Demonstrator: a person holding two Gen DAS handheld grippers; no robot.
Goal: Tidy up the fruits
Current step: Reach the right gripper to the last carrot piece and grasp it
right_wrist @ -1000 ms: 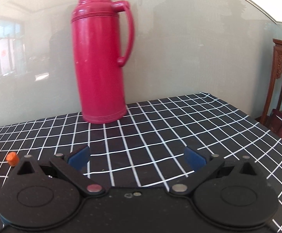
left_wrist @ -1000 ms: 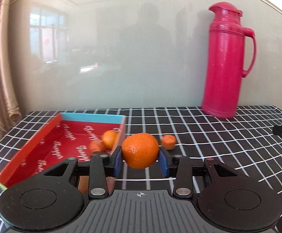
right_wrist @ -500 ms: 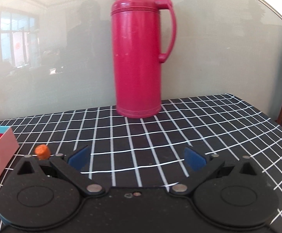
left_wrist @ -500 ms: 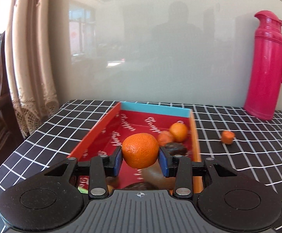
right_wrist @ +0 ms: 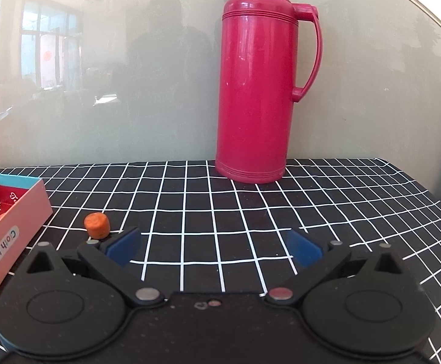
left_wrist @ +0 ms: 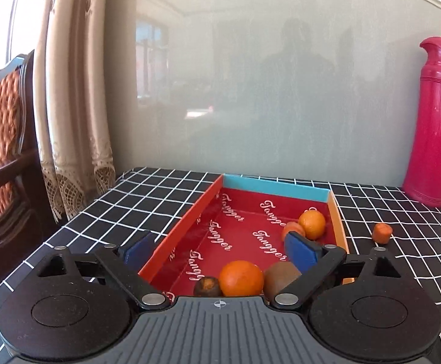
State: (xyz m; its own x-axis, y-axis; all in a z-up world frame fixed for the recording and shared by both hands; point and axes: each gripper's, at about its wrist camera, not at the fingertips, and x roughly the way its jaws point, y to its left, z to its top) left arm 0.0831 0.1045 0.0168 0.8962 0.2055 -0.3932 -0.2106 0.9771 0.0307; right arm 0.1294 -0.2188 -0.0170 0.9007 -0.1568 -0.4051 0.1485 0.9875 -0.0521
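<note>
Orange sits in red box; left gripper wide, empty. Right gripper wide too, near small orange piece outside box.

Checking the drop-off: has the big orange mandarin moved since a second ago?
Yes. The big orange mandarin left the left gripper, whose jaws are now open, and lies down in the red cardboard box.

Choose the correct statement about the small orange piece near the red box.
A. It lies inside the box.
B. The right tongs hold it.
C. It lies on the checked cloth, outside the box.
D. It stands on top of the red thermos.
C: the small orange piece rests on the checked cloth, apart from the box wall, and the right tongs are open and hold nothing.
</note>
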